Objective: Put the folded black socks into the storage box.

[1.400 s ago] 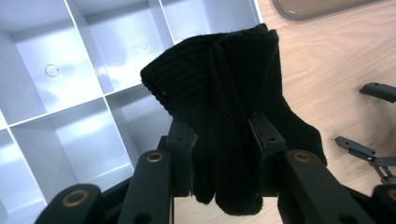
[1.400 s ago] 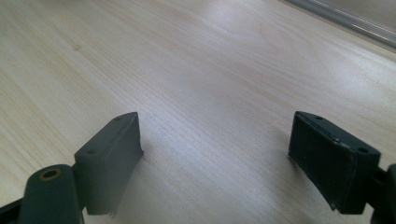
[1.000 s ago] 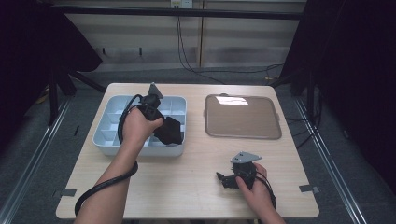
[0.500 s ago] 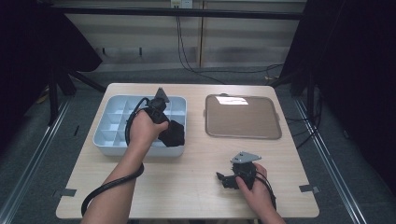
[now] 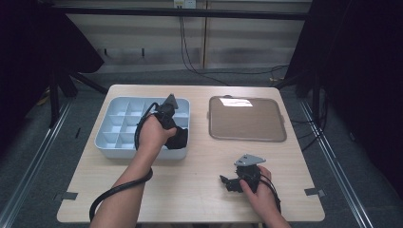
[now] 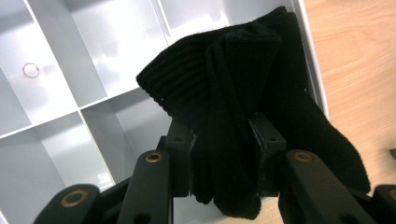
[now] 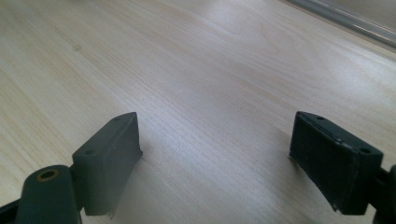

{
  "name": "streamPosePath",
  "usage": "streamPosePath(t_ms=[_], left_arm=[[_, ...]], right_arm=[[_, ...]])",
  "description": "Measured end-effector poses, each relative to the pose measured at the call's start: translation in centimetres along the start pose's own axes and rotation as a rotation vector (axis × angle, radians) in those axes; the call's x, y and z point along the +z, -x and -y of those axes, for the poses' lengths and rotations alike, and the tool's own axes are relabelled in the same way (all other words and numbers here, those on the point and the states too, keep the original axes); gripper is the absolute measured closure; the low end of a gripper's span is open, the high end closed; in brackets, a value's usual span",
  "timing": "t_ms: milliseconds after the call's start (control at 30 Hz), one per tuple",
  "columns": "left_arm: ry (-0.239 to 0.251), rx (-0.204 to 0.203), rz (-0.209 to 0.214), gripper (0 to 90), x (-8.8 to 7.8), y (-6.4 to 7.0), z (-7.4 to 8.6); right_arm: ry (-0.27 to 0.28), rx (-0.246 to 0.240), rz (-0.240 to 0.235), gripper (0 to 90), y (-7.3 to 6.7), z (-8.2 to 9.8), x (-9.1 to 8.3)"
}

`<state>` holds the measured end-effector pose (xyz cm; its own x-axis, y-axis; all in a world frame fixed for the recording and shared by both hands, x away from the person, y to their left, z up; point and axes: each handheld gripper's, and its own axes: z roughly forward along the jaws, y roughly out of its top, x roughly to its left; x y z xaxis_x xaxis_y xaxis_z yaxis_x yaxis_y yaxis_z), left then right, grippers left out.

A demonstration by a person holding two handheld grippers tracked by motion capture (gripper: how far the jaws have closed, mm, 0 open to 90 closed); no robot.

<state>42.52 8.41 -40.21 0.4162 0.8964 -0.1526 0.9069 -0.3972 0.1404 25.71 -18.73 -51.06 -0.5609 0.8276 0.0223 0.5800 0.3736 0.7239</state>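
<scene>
A black knitted cloth (image 6: 243,98) hangs bunched between the pads of my left gripper (image 6: 219,140), which is shut on it. In the high view that gripper (image 5: 178,140) holds the cloth (image 5: 179,137) over the near right corner of the pale blue divided tray (image 5: 114,140), partly over its rim. A small metal ring (image 6: 31,70) lies in one of the tray's compartments. My right gripper (image 5: 227,183) rests low on the wooden table near the front right, its jaws open wide over bare wood (image 7: 215,140) with nothing between them.
A shallow brown tray (image 5: 247,118) with a grey rim lies at the back right of the table (image 5: 199,190). A black cable (image 5: 114,194) trails from my left gripper along the forearm. Dark curtains and metal rails flank the table.
My left hand has carried the black cloth down and a little toward the tray's near right corner. The right gripper has stayed where it was.
</scene>
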Motion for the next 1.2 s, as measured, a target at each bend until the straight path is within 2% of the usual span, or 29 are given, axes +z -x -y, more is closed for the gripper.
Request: streamPosePath(t_ms=[33, 100, 233, 333, 667, 800, 833, 867, 933, 967, 1000, 1033, 1133, 1200], left_arm=[[-0.012, 0.013, -0.016, 65.9, 0.1, 0.2, -0.1], [-0.013, 0.007, -0.022, 65.9, 0.2, 0.4, -0.1], [-0.026, 0.023, -0.05, 65.8, 0.6, 0.8, -0.2], [-0.033, 0.02, -0.048, 65.7, 0.7, 1.0, -0.3], [-0.054, 0.014, -0.08, 65.3, 1.2, 1.5, -0.5], [-0.057, 0.035, -0.113, 64.2, 1.3, 1.9, -0.5], [-0.063, 0.053, -0.12, 63.8, 1.3, 1.9, -0.5], [-0.061, 0.043, -0.123, 62.8, 1.4, 2.0, -0.5], [-0.06, 0.044, -0.12, 60.3, 1.4, 1.9, -0.5], [-0.064, 0.024, -0.092, 58.3, 1.5, 1.6, -0.4], [-0.064, 0.024, -0.092, 55.8, 1.5, 1.6, -0.4], [-0.063, 0.012, -0.066, 53.9, 1.5, 1.1, -0.3], [-0.05, 0.003, -0.066, 47.5, 1.5, 0.8, -0.2], [-0.048, 0.009, -0.069, 47.2, 1.6, 0.8, -0.2]], right_arm=[[-0.001, 0.001, -0.001, 15.0, 0.0, 0.0, 0.0], [-0.001, -0.002, 0.0, 14.7, 0.0, 0.0, 0.0], [-0.007, 0.008, 0.001, 14.5, -0.1, -0.1, 0.0], [-0.007, 0.007, 0.001, 14.4, -0.1, -0.1, 0.0], [-0.005, 0.004, -0.001, 14.2, -0.1, -0.1, 0.1], [-0.009, 0.01, 0.0, 14.0, -0.1, -0.1, 0.1], [-0.005, 0.003, -0.001, 13.8, -0.1, -0.1, 0.1], [-0.006, 0.002, -0.001, 13.8, -0.1, -0.1, 0.1], [-0.006, 0.002, -0.001, 13.7, -0.1, -0.1, 0.2], [-0.006, 0.001, -0.002, 13.7, -0.1, -0.1, 0.2], [-0.007, 0.003, -0.002, 13.8, -0.1, -0.1, 0.2], [-0.006, 0.002, -0.002, 13.8, -0.1, -0.1, 0.2], [-0.007, 0.002, -0.003, 13.7, -0.1, -0.1, 0.2], [-0.004, -0.003, -0.003, 13.7, 0.0, -0.1, 0.2]])
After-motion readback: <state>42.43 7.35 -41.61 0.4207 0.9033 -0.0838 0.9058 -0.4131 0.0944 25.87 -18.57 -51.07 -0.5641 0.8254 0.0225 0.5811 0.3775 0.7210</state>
